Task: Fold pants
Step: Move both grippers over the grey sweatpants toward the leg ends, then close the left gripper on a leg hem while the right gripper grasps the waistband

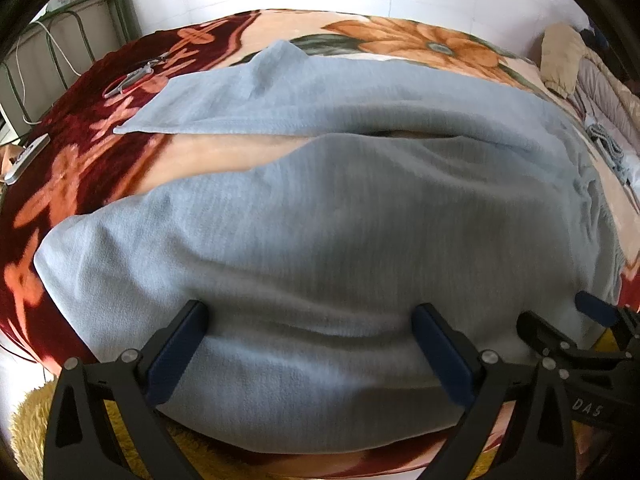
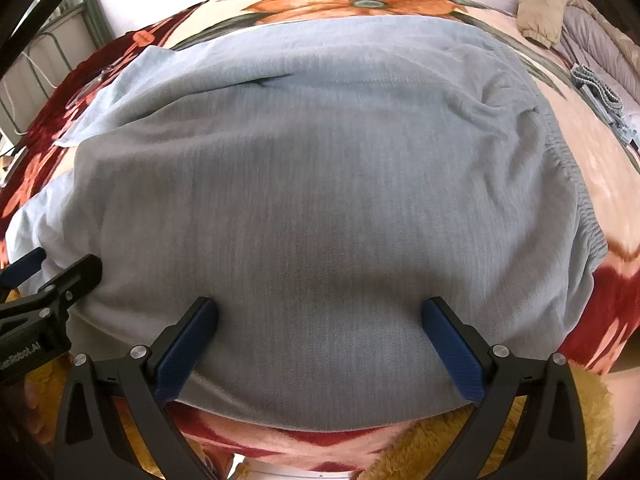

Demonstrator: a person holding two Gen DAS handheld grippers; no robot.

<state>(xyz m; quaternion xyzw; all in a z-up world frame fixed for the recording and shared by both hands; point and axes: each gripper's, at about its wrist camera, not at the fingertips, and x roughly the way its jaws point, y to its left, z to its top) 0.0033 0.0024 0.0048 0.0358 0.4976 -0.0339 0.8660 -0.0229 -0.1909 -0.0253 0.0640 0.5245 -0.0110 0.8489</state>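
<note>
Light blue fleece pants lie spread on a flowered blanket, legs to the left, elastic waistband to the right. The two legs part in a gap in the left wrist view. My left gripper is open, its fingers wide apart over the near edge of the near leg. My right gripper is open too, over the near edge of the pants closer to the waistband. Each gripper shows in the other's view: the right one at the right edge, the left one at the left edge.
The flowered red and cream blanket covers the bed. Scissors and a white remote lie at the left. A beige jacket and a grey folded cloth lie at the far right. A yellow fluffy thing sits below the bed edge.
</note>
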